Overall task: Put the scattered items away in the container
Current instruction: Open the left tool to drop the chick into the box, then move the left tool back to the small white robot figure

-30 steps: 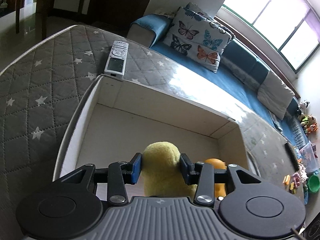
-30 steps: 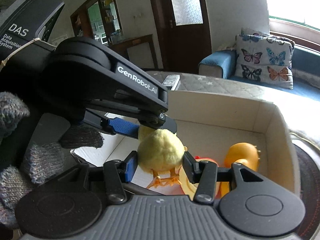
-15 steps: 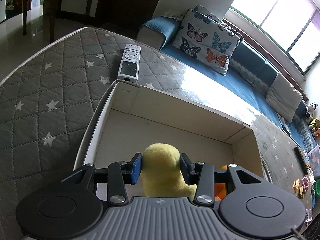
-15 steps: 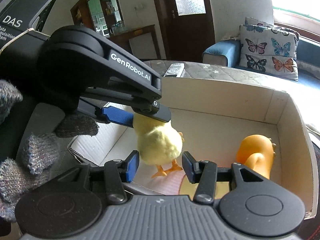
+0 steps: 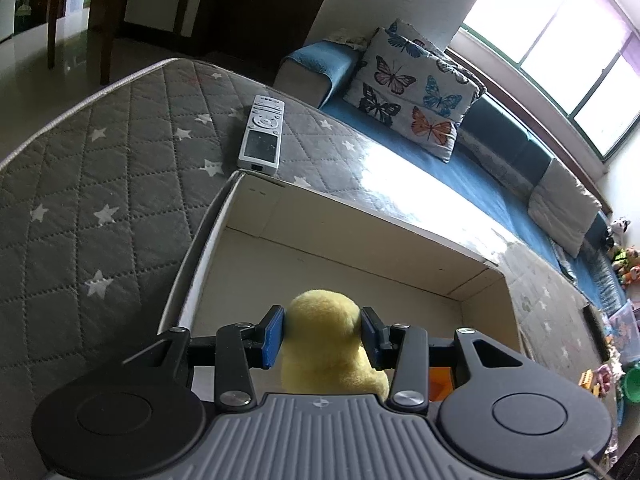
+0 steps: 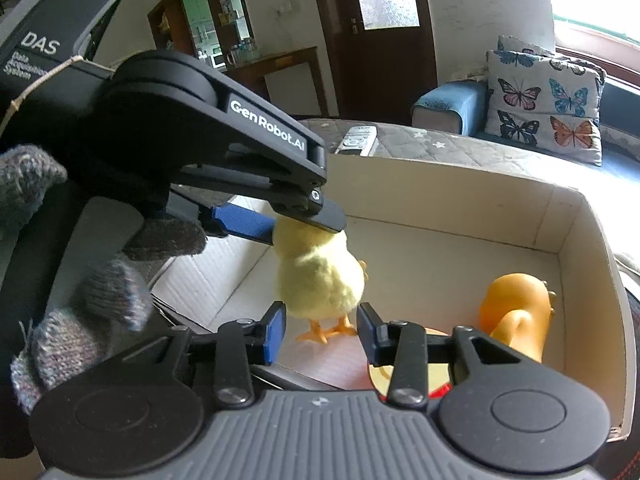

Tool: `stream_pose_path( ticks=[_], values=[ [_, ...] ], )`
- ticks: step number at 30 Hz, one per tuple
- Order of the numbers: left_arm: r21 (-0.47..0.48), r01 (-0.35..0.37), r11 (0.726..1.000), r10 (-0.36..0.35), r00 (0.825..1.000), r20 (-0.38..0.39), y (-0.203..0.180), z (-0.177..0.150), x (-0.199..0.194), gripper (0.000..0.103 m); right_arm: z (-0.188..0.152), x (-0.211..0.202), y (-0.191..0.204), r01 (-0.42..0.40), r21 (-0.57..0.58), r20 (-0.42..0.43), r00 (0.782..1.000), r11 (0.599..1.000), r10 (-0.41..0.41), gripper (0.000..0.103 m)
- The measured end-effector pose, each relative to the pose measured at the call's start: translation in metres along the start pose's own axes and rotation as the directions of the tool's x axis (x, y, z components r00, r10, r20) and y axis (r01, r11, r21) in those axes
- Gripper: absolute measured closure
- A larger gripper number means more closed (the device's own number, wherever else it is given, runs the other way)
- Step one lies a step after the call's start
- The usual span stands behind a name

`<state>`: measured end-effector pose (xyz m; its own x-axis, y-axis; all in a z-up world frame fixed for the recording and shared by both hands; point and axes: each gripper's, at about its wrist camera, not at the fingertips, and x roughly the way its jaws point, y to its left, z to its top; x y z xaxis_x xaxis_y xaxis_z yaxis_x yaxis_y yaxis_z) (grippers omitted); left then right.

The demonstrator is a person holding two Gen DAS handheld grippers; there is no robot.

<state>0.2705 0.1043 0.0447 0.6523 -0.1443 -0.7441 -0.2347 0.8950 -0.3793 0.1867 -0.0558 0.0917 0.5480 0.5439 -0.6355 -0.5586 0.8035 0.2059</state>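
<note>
A yellow plush chick (image 5: 320,332) hangs head-up over the open cardboard box (image 5: 360,210), and my left gripper (image 5: 322,334) is shut on its head. From the right wrist view the chick (image 6: 320,276) dangles with its orange feet above the box floor, the left gripper (image 6: 304,220) clamped on top of it. My right gripper (image 6: 321,332) is open and holds nothing, at the box's near edge just below the chick's feet. An orange toy (image 6: 516,312) lies inside the box (image 6: 460,184) at the right.
A silver remote (image 5: 262,132) lies on the grey star-quilted surface (image 5: 100,168) just beyond the box's far left corner. A butterfly pillow (image 5: 416,96) sits on the blue sofa behind. A gloved hand (image 6: 60,312) grips the left tool. A yellow and red item (image 6: 384,376) is partly hidden under my right fingers.
The left gripper has lifted the chick higher over the box; its feet now clear my right gripper's fingers. The right gripper stays open.
</note>
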Motion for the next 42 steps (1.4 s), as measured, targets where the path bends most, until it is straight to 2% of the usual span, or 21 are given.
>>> stream_pose_path(
  ticks=[1,3,6,10,13,26,34,42],
  values=[
    [-0.003,0.008,1.0,-0.008,1.0,-0.002,0.0,0.0,0.0,0.059,0.001,0.0,0.0,-0.004,-0.002,0.005,1.0,1.0,0.004,0.051],
    [-0.004,0.025,1.0,-0.025,1.0,-0.004,0.0,-0.001,-0.002,0.058,0.002,0.001,0.002,0.008,-0.011,0.018,1.0,1.0,-0.008,0.048],
    [-0.006,0.044,0.999,-0.044,0.999,0.008,-0.002,-0.001,-0.006,0.058,0.005,0.002,0.002,0.013,-0.006,0.023,1.0,1.0,-0.012,0.049],
    [-0.008,0.049,0.999,-0.048,0.998,0.031,-0.001,0.0,-0.011,0.058,0.005,0.003,0.0,0.012,0.013,0.018,1.0,1.0,-0.012,0.068],
    [-0.013,0.06,0.998,-0.06,0.998,0.035,0.0,0.001,-0.014,0.058,0.005,0.001,-0.001,0.012,0.022,0.015,1.0,1.0,-0.013,0.069],
    [0.025,0.1,0.995,-0.101,0.993,0.068,-0.008,-0.006,-0.037,0.058,0.004,-0.018,0.003,0.037,0.002,0.037,0.999,0.999,-0.038,0.065],
    [0.058,0.133,0.989,-0.137,0.989,0.064,-0.018,-0.024,-0.054,0.058,-0.004,-0.044,0.005,0.063,-0.01,0.068,0.996,0.998,-0.063,0.055],
    [0.092,0.175,0.98,-0.179,0.983,0.041,-0.032,-0.046,-0.068,0.058,-0.02,-0.072,0.008,0.09,-0.003,0.096,0.991,0.996,-0.089,0.053]
  ],
)
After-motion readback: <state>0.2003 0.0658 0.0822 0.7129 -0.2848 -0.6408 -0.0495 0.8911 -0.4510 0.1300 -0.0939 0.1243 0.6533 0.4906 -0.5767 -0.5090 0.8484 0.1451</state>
